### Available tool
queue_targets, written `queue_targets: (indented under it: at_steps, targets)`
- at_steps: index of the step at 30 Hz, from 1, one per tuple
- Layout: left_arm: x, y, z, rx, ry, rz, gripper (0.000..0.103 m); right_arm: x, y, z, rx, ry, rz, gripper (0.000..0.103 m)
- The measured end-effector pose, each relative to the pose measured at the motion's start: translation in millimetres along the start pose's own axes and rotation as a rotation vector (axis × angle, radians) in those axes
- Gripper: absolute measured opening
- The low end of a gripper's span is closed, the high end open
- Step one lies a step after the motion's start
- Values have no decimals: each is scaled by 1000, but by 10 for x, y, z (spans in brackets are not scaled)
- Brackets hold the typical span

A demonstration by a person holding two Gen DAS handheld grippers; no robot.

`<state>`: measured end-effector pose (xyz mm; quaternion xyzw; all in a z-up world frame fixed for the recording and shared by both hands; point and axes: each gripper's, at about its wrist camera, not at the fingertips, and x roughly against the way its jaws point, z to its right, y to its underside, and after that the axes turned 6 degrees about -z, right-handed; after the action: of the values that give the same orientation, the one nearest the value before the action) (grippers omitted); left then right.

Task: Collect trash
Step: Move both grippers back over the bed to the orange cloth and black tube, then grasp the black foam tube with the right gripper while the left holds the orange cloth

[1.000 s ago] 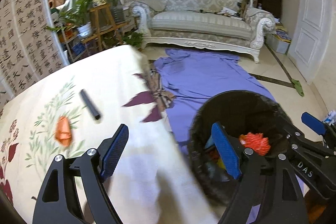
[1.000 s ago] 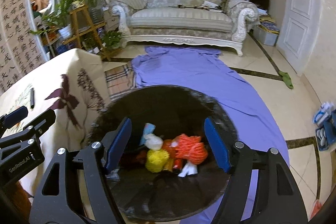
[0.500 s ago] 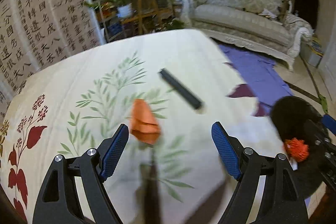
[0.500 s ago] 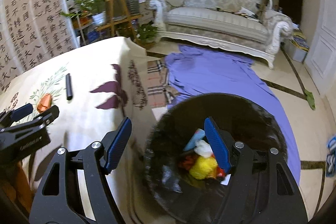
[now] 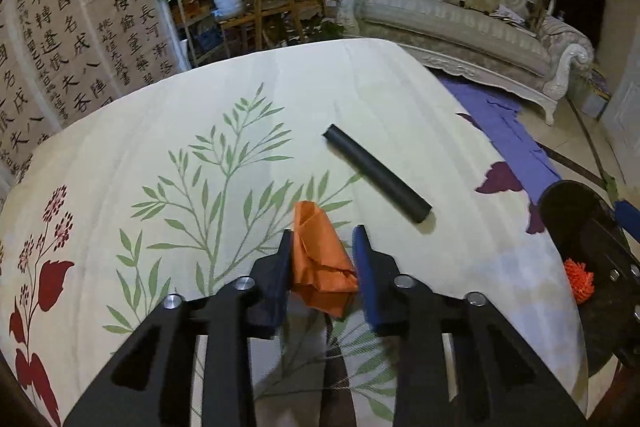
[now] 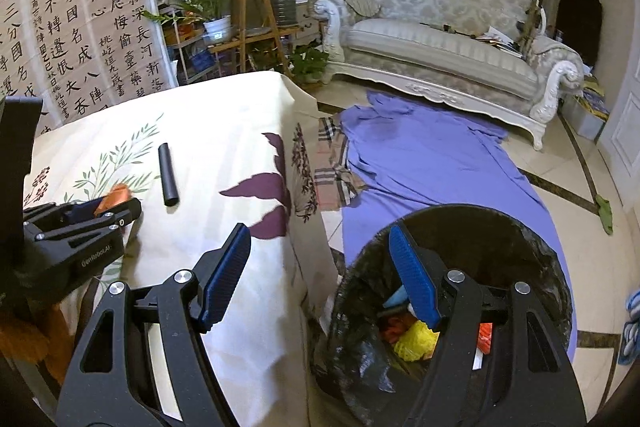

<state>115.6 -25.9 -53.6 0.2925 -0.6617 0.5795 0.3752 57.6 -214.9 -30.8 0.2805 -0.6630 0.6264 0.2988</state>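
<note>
A crumpled orange paper (image 5: 320, 259) lies on the floral tablecloth (image 5: 200, 115). My left gripper (image 5: 324, 247) has its jaws closing around it, and both blue pads touch its sides. In the right wrist view the same gripper (image 6: 108, 211) shows at the left with the orange paper (image 6: 116, 195) between its tips. A black tube (image 5: 376, 173) lies just beyond, to the right. My right gripper (image 6: 318, 239) hangs open and empty, one finger above the table's edge and the other above the black trash bin (image 6: 480, 215), which holds several pieces of coloured trash (image 6: 416, 339).
The bin (image 5: 568, 203) stands on the floor by the table's right edge. A purple cloth (image 6: 432, 155) covers the floor toward a white sofa (image 6: 440, 39). Potted plants on a wooden stand (image 6: 248, 19) and a calligraphy screen (image 6: 80, 27) are behind the table.
My left gripper swung from the bin over the table to the orange paper and its jaws narrowed around it. My right gripper shifted left from above the bin toward the table's edge.
</note>
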Motion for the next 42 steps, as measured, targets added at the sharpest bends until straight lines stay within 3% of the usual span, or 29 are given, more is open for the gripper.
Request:
queue_targets:
  at_steps: [7, 20, 24, 32, 37, 42]
  targets:
    - [48, 26, -187, 34, 15, 4, 29, -30, -73, -238, 47, -25, -1, 70]
    - [89, 203, -1159, 183, -94, -5, 29, -317, -256, -978, 197, -137, -47, 68]
    - [126, 247, -1406, 222, -123, 0, 29, -480, -354, -1157, 228, -145, -82, 60]
    - [129, 281, -1578, 250, -109, -2, 29, -747, -536, -1350, 254, -121, -127, 50]
    - [127, 267, -1573, 248, -99, 2, 29, -790, -532, -1382, 265, -112, -151, 37]
    - [140, 288, -1594, 248, -92, 5, 29, -735, -461, -1428, 283, -110, -152, 17]
